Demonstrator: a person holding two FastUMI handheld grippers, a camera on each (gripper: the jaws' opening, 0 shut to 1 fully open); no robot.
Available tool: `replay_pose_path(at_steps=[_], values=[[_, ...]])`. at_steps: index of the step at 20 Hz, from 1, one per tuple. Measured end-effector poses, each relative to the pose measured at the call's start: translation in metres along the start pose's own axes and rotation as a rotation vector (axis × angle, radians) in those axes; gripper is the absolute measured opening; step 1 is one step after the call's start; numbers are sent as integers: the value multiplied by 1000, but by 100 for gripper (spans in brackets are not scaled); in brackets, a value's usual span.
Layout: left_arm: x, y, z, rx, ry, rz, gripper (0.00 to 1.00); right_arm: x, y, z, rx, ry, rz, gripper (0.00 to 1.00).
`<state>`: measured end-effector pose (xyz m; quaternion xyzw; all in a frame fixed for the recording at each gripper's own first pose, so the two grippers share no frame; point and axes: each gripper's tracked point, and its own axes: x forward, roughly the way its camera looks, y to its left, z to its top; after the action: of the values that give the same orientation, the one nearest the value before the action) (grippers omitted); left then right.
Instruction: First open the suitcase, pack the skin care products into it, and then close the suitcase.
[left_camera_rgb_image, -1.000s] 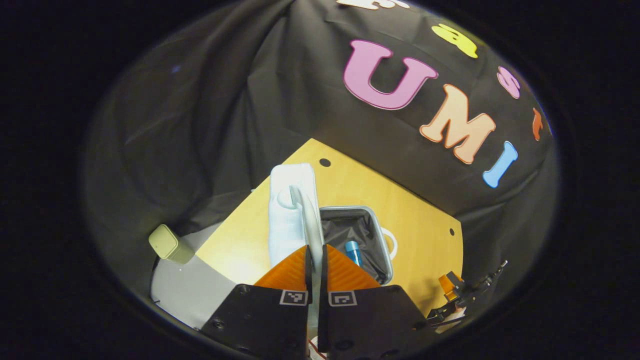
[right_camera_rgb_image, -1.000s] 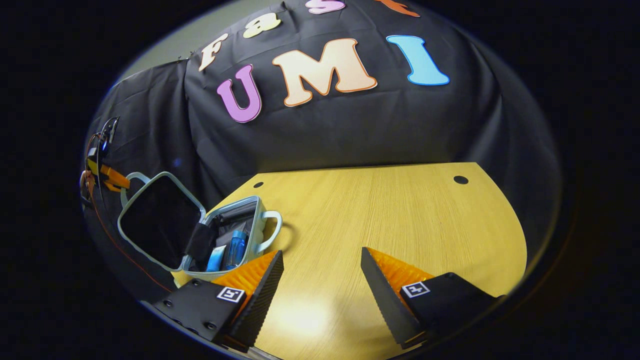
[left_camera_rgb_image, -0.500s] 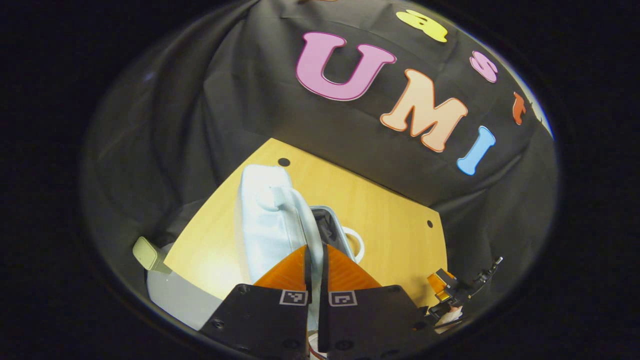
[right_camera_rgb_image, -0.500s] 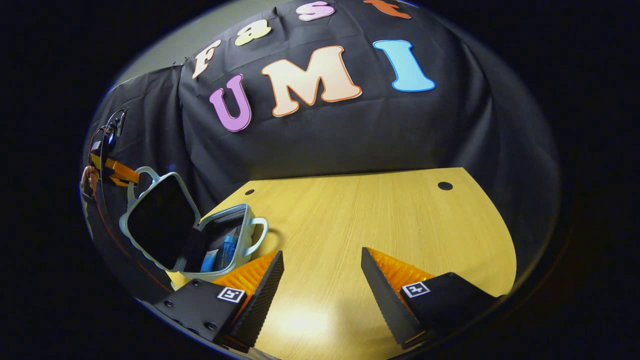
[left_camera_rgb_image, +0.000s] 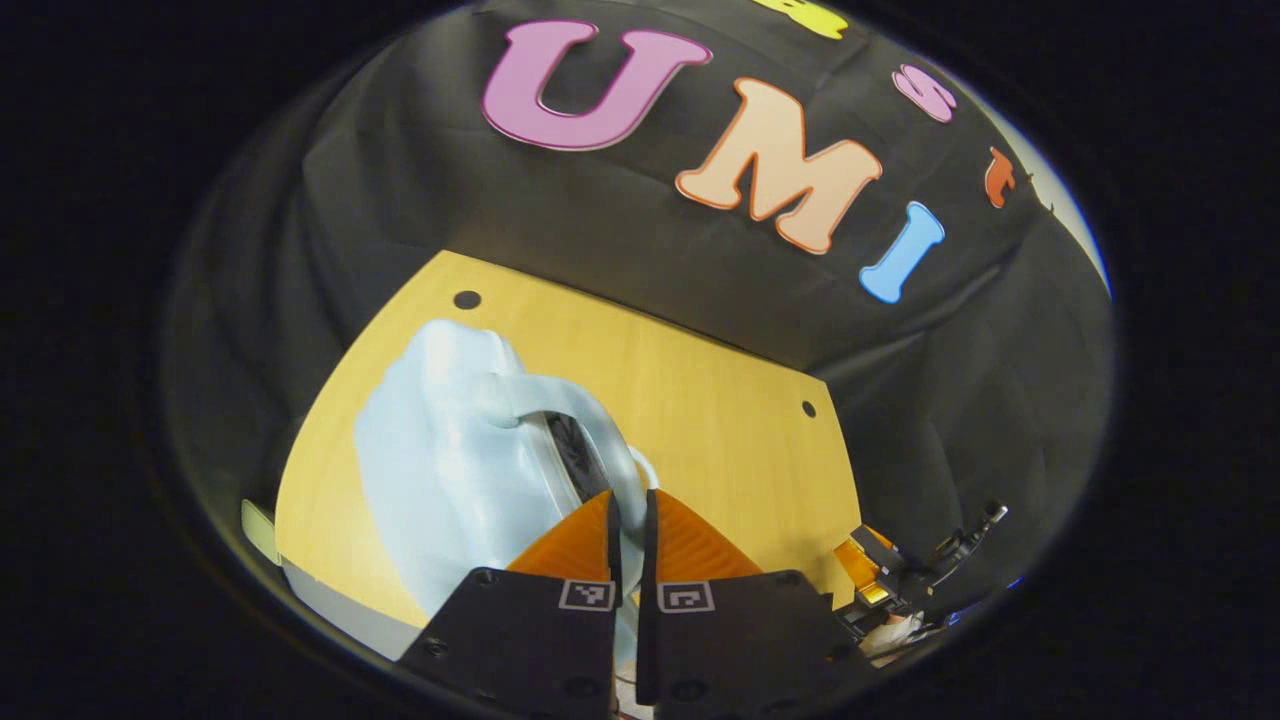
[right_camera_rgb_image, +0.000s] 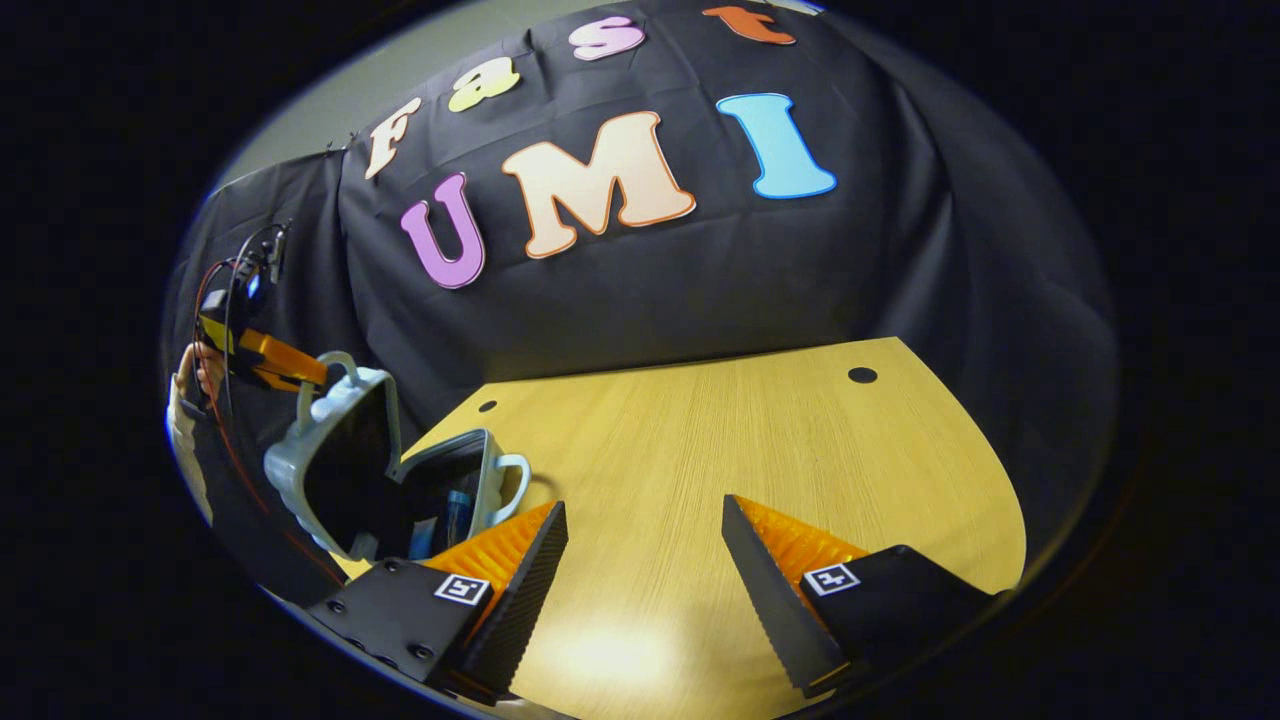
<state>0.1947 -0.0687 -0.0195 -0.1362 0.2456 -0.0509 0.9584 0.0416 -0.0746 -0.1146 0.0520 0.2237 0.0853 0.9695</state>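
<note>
Closing step underway: left gripper (left_camera_rgb_image: 630, 520) clamping lid handle (left_camera_rgb_image: 560, 400), swinging suitcase lid (right_camera_rgb_image: 335, 455) over base (right_camera_rgb_image: 470, 480) on table (right_camera_rgb_image: 720, 440) (blue bottles (right_camera_rgb_image: 455, 505) inside). Right gripper (right_camera_rgb_image: 645, 530) spread, holding nothing. Next: lowering lid flush.

Lighting's pretty dim overall and comes from above, leaving a soft glare patch on the wooden table (right_camera_rgb_image: 600, 640) near the bottom of the right gripper view and a paler one at the table's left edge in the left gripper view. The fisheye bends the table edges hard and everything fades dark toward the rim. The pale suitcase lid (left_camera_rgb_image: 440, 470) up close looks soft and a bit washed out, while the table grain stays crisp.
</note>
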Motion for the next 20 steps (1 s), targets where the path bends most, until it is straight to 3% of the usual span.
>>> replay_pose_path(at_steps=[6, 7, 8, 12, 20], values=[[64, -24, -21, 49, 109, -32, 1, -14, -6, 17, 39, -66, -57, 98], [74, -26, -25, 53, 126, -31, 1, -16, -7, 17, 48, -71, -64, 93], [84, -27, -30, 59, 142, -32, 1, -18, -7, 17, 52, -74, -71, 98], [119, -32, -54, 59, 213, -23, 1, -21, -11, 11, 62, -57, -78, 97], [187, -20, -93, 94, 322, 128, 2, -22, -19, 14, 65, -69, -101, 98]])
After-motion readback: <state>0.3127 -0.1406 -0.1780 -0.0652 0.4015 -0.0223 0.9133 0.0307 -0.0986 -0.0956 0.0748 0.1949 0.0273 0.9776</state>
